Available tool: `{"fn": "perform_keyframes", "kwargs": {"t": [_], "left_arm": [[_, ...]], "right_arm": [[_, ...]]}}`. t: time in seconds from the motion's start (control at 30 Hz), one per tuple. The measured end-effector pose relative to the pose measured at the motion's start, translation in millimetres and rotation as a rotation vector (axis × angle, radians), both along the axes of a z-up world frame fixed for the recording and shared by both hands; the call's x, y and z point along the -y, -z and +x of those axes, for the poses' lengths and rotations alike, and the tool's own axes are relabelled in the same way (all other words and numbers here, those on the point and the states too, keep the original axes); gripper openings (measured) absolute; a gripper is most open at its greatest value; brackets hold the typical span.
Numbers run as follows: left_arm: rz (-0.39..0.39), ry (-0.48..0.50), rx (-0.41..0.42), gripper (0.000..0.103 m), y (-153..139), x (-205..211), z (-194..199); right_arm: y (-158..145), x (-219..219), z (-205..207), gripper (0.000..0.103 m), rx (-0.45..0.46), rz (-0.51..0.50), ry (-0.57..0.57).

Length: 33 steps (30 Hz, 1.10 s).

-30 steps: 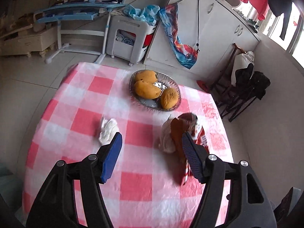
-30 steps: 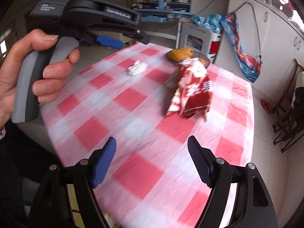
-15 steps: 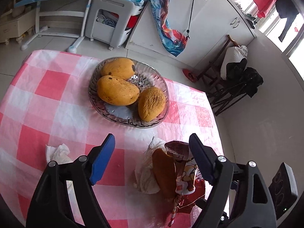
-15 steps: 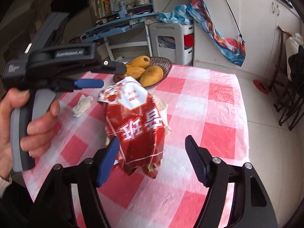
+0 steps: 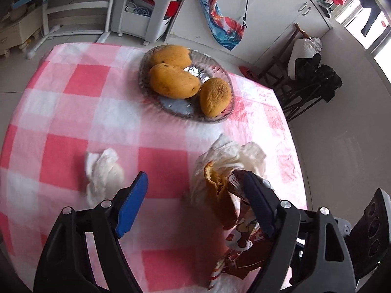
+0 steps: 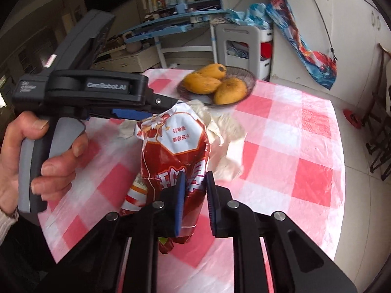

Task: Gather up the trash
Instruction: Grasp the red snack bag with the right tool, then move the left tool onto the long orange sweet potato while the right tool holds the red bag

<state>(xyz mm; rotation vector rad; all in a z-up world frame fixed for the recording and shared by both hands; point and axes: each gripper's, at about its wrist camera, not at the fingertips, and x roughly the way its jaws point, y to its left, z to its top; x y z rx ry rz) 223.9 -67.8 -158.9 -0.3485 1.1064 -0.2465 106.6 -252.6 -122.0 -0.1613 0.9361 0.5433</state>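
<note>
The surface (image 5: 73, 112), covered in a pink-and-white checked cloth, fills most of both views. At its far side sits a glass bowl (image 5: 221, 78) holding three yellow-orange mangoes (image 5: 172, 80). Nearer, a red snack bag (image 6: 174, 151) stands up off the cloth, its open top toward the bowl; crumpled white paper (image 6: 226, 134) lies touching it on the far side, and in the left wrist view a brown peel-like scrap (image 5: 217, 190) shows at the bag's mouth. The right gripper (image 6: 194, 202) has just been closing, and its blue pads now pinch the lower part of the bag between them. The left gripper (image 5: 195, 202), held by a hand (image 6: 36, 158) on its grey handle, has its jaws spread wide with nothing between them; its right finger sits just beside the bag's mouth. A small wad of white tissue (image 5: 103, 171) lies alone on the cloth, just left of the left gripper's blue pad.
</note>
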Motion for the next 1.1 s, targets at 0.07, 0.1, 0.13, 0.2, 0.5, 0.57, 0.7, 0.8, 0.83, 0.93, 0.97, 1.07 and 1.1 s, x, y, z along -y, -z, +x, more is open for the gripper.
{"fn": "perform_keyframes", "kwargs": {"t": [0.07, 0.1, 0.13, 0.2, 0.5, 0.57, 0.7, 0.8, 0.83, 0.93, 0.97, 1.07, 1.1], "left_arm": [[0.058, 0.012, -0.033, 0.077, 2, -9, -16], [0.086, 0.017, -0.043, 0.077, 2, -14, -22], [0.112, 0.017, -0.049, 0.077, 2, -19, -31], [0.131, 0.007, -0.064, 0.077, 2, -30, -46], [0.208, -0.015, -0.027, 0.077, -7, -39, -88], [0.226, -0.012, -0.005, 0.077, -10, -34, -89], [0.264, 0.030, 0.052, 0.077, -16, -15, -82], [0.329, 0.066, 0.100, 0.077, -16, -1, -75], [0.348, 0.082, 0.122, 0.077, -17, 3, -72], [0.420, 0.163, 0.207, 0.077, -19, 19, -62], [0.435, 0.194, 0.227, 0.077, -17, 23, -57], [0.411, 0.263, 0.210, 0.077, -7, 31, -42], [0.404, 0.283, 0.203, 0.077, -3, 33, -40]], "right_arm": [[-3, -13, -17, 0.017, 0.009, -0.037, -0.048], [-5, -19, -27, 0.017, 0.014, -0.059, -0.074], [-8, -24, -37, 0.017, 0.018, -0.070, -0.096], [-10, -27, -53, 0.016, 0.011, -0.077, -0.118], [1, -7, -76, 0.045, -0.067, -0.105, -0.050], [2, -7, -74, 0.053, -0.079, -0.071, -0.044], [11, -15, -72, 0.053, -0.113, -0.095, -0.060], [18, -20, -73, 0.053, -0.132, -0.118, -0.081], [19, -21, -75, 0.053, -0.132, -0.128, -0.090], [18, -24, -77, 0.044, -0.127, -0.138, -0.107], [18, -24, -77, 0.044, -0.125, -0.144, -0.110], [20, -22, -79, 0.044, -0.125, -0.150, -0.116], [21, -21, -79, 0.044, -0.128, -0.149, -0.118]]}}
